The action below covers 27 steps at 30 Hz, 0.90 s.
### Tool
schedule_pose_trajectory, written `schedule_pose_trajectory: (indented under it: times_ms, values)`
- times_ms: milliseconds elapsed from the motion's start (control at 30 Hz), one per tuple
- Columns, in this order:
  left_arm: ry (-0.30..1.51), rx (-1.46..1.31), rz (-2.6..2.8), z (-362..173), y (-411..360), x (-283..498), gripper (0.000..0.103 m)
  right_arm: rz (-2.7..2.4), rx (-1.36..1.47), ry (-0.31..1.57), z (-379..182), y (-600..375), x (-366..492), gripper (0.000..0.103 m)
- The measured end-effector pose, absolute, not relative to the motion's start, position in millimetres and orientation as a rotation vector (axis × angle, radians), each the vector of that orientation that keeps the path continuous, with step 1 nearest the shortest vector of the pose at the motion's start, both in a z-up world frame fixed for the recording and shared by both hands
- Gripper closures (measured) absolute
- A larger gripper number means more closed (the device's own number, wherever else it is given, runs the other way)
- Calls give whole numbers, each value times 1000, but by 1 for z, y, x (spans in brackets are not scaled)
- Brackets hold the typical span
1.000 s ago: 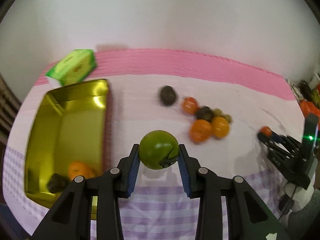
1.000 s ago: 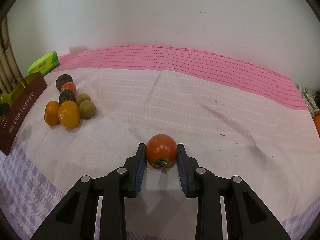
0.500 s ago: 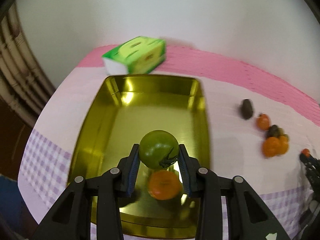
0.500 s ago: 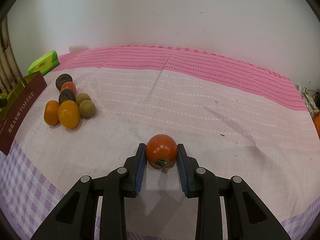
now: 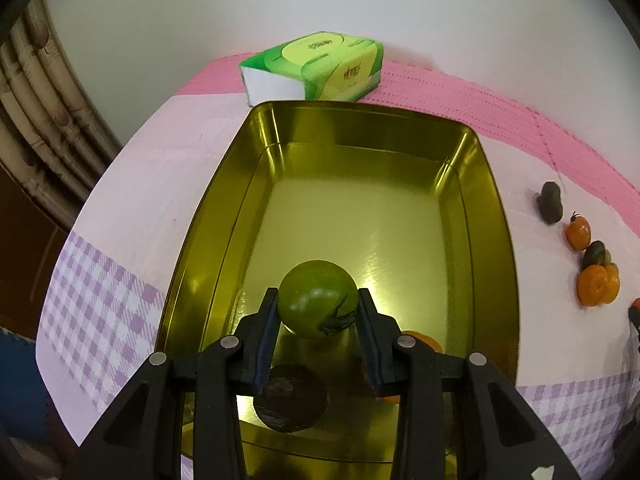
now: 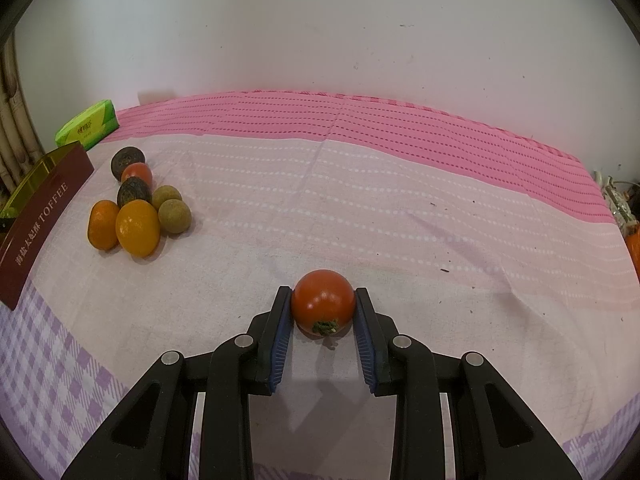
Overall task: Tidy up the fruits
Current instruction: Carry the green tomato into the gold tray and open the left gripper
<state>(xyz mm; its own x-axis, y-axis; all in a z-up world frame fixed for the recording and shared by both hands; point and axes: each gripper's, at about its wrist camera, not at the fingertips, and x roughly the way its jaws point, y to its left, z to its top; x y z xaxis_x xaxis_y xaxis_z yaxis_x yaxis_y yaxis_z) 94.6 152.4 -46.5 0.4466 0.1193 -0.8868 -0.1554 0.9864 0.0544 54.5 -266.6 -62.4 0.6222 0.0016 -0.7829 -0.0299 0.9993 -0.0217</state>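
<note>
My left gripper (image 5: 318,304) is shut on a green tomato (image 5: 316,298) and holds it over the near half of a gold tin (image 5: 360,208). Under the fingers, inside the tin, lie a dark round fruit (image 5: 290,400) and an orange fruit (image 5: 420,342), both partly hidden. My right gripper (image 6: 323,308) is shut on a red tomato (image 6: 322,306) just above the pink cloth. A cluster of several fruits (image 6: 138,210) lies on the cloth at the left of the right wrist view; the same cluster (image 5: 592,264) shows right of the tin.
A green tissue pack (image 5: 316,66) lies behind the tin against the white wall. The tin's maroon side (image 6: 36,224) stands at the left edge of the right wrist view. A bamboo frame (image 5: 44,120) rises past the table's left edge.
My left gripper carried the green tomato leftward from over the cloth to above the gold tin and sank a little. The right gripper with its red tomato stayed still.
</note>
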Motion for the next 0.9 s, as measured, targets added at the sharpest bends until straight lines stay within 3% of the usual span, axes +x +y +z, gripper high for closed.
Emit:
schedule_pose_trajectory:
  times_ms: [900]
  values:
    - [1136, -3, 176, -69, 157, 96, 68, 17, -32, 899, -62, -267, 54, 71]
